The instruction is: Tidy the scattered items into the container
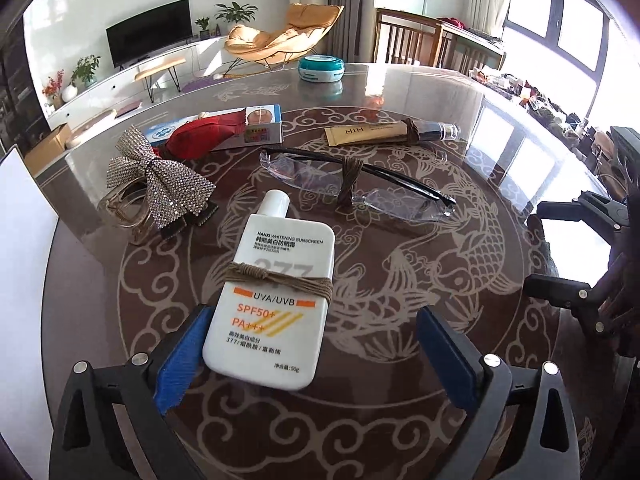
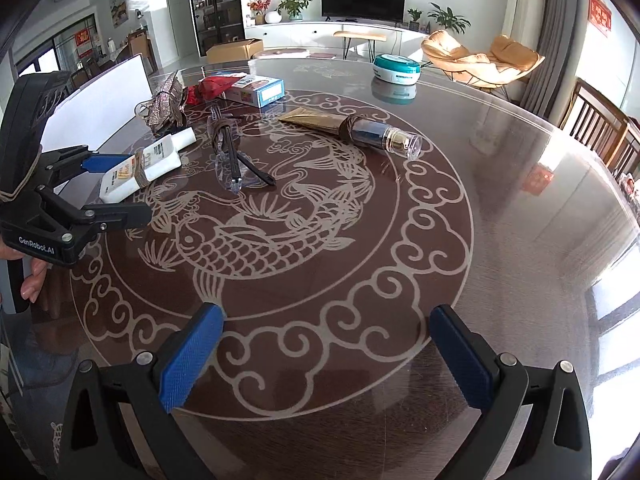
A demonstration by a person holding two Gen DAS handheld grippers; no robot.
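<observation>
Currently the left gripper point(image 1: 312, 344) is spread wide around the lower end of the white sunscreen bottle point(image 1: 276, 300), blue pads on either side — left pad just beside or touching its edge, right pad clearly apart. Bottle lies flat on the round glass-topped table point(image 1: 500, 92) with the fish pattern, cap pointing away, brown twine wound round its middle. Taking the sunscreen bottle as landmark: just beyond its cap, to the right, lie folded clear-lens glasses point(image 1: 360, 184) with twine at the bridge; left of the cap sits a rhinestone bow hair clip point(image 1: 168, 180) over a clear claw clip point(image 1: 128, 212); farther back a red pouch point(image 1: 200, 136) resting on a blue-and-white box point(image 1: 256, 128); back right a gold tube point(image 1: 384, 134) with dark cap, also twine-wrapped; far back near the table edge a teal-and-white round container point(image 1: 322, 69). A white panel point(image 1: 24, 232) stands at far left.

Right gripper point(image 2: 324, 352) is spread too, holding nothing, hovering over bare patterned tabletop — well apart from the bottle, nearer the viewer side. A hand point(image 2: 34, 276) grips the left device's handle.
</observation>
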